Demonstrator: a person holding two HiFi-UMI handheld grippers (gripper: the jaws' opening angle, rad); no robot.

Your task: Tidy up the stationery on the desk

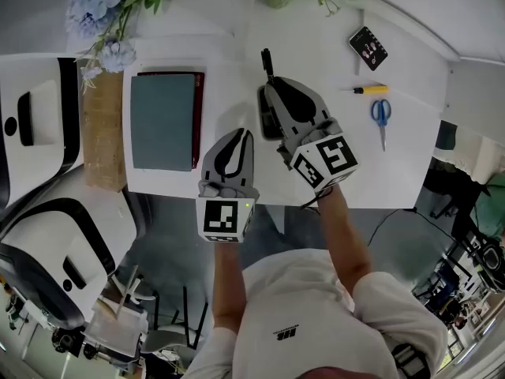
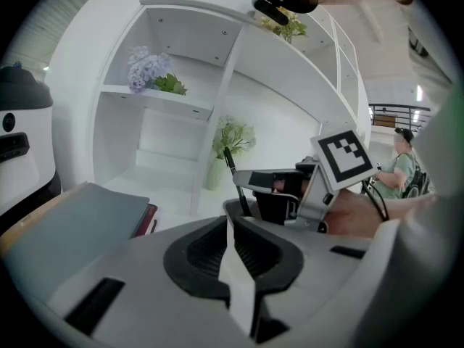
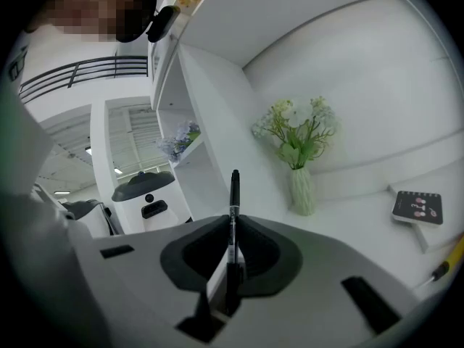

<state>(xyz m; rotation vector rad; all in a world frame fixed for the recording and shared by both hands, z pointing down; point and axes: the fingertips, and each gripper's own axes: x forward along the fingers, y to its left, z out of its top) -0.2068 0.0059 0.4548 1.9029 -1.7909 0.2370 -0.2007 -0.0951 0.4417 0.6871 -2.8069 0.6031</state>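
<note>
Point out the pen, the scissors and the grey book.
pen [image 3: 233, 198]: right gripper view, upper barrel.
scissors [image 1: 382, 125]: head view, where handles meet blades.
grey book [image 1: 162, 121]: head view, middle of cover.

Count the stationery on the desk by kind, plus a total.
Slim black pen, clamped in the right hand-held gripper: 1
Blue-handled scissors: 1
Yellow-handled slim tool: 1
Small black card-like pad: 1
Books, grey-green cover stacked on dark red cover: 2
Total: 6
</note>
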